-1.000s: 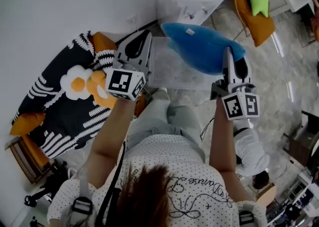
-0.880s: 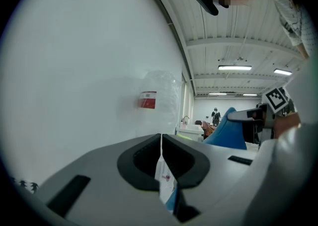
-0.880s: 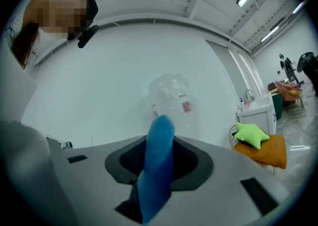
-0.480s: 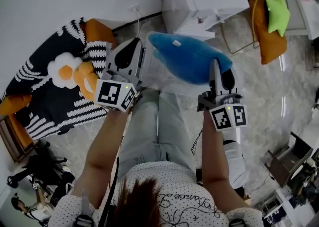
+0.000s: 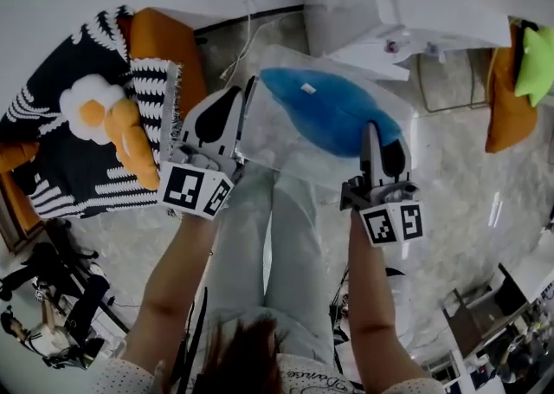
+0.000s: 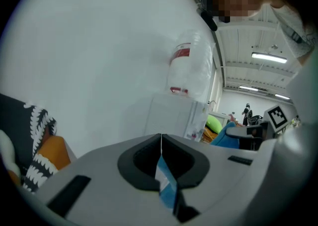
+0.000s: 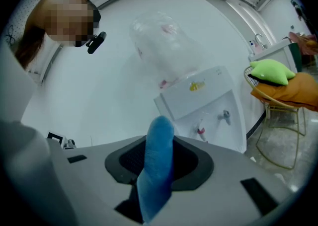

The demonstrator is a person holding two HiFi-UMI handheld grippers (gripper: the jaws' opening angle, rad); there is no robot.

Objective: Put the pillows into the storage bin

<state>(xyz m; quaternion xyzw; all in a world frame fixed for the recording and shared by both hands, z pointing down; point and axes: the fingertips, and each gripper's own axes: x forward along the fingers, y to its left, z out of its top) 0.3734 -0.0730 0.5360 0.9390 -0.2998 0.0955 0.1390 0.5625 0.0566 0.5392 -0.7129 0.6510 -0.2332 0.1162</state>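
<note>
A blue pillow [image 5: 333, 115] hangs between my two grippers, low inside the clear storage bin [image 5: 281, 163] on the floor in front of the person's legs. My left gripper [image 5: 249, 91] is shut on the pillow's thin left edge, which shows as a blue-and-white strip [image 6: 166, 183] between the closed jaws. My right gripper [image 5: 372, 130] is shut on the pillow's right end, and a thick blue fold [image 7: 156, 165] stands up between its jaws. Part of the bin's floor is hidden under the pillow.
A black-and-white patterned blanket [image 5: 52, 167] with a fried-egg cushion [image 5: 86, 111] and orange cushions lies at the left. A white water dispenser [image 5: 389, 3] stands right behind the bin. At the far right, a wire chair holds an orange cushion [image 5: 502, 115] and a green pillow [image 7: 271, 73].
Both grippers have come down together with the blue pillow. It was held above the bin and now sits within the bin's clear walls.
</note>
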